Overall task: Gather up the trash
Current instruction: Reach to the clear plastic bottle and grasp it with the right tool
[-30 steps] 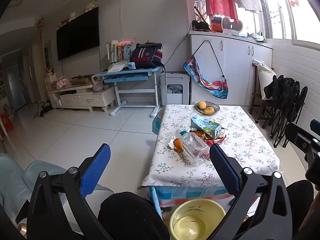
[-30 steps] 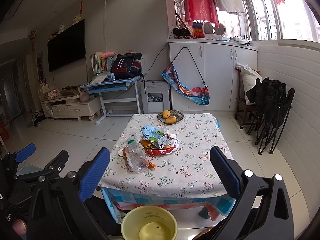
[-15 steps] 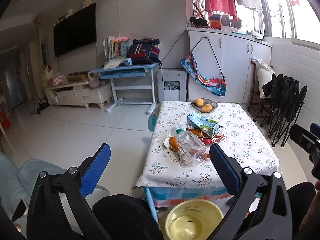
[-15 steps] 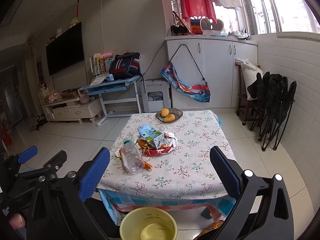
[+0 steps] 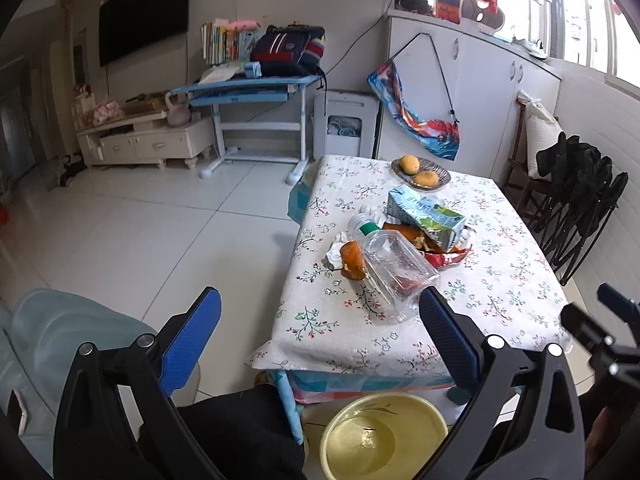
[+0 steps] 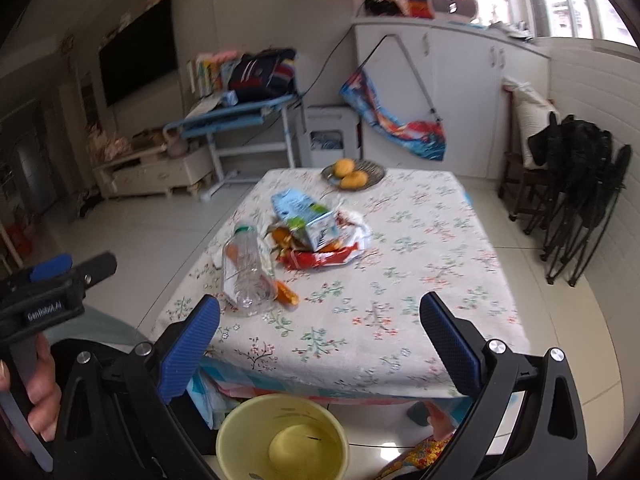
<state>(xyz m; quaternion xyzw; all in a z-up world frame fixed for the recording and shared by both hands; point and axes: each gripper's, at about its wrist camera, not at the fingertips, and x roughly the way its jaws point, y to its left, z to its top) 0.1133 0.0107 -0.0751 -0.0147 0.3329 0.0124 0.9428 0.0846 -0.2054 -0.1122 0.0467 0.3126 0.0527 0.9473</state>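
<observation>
I see both my left gripper (image 5: 320, 320) and right gripper (image 6: 320, 324) gaping empty short of the table (image 6: 420, 280); the trash pile (image 6: 308, 236) mid-cloth is blurred, and its clear bottle (image 5: 394, 270) hides wrappers beneath.

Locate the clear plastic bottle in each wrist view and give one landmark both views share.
Left wrist: clear plastic bottle lies right of centre, near the table's front-left part.
Right wrist: the bottle lies left of centre, near the table's left edge.
Shared landmark: fruit dish at the far end.
</observation>
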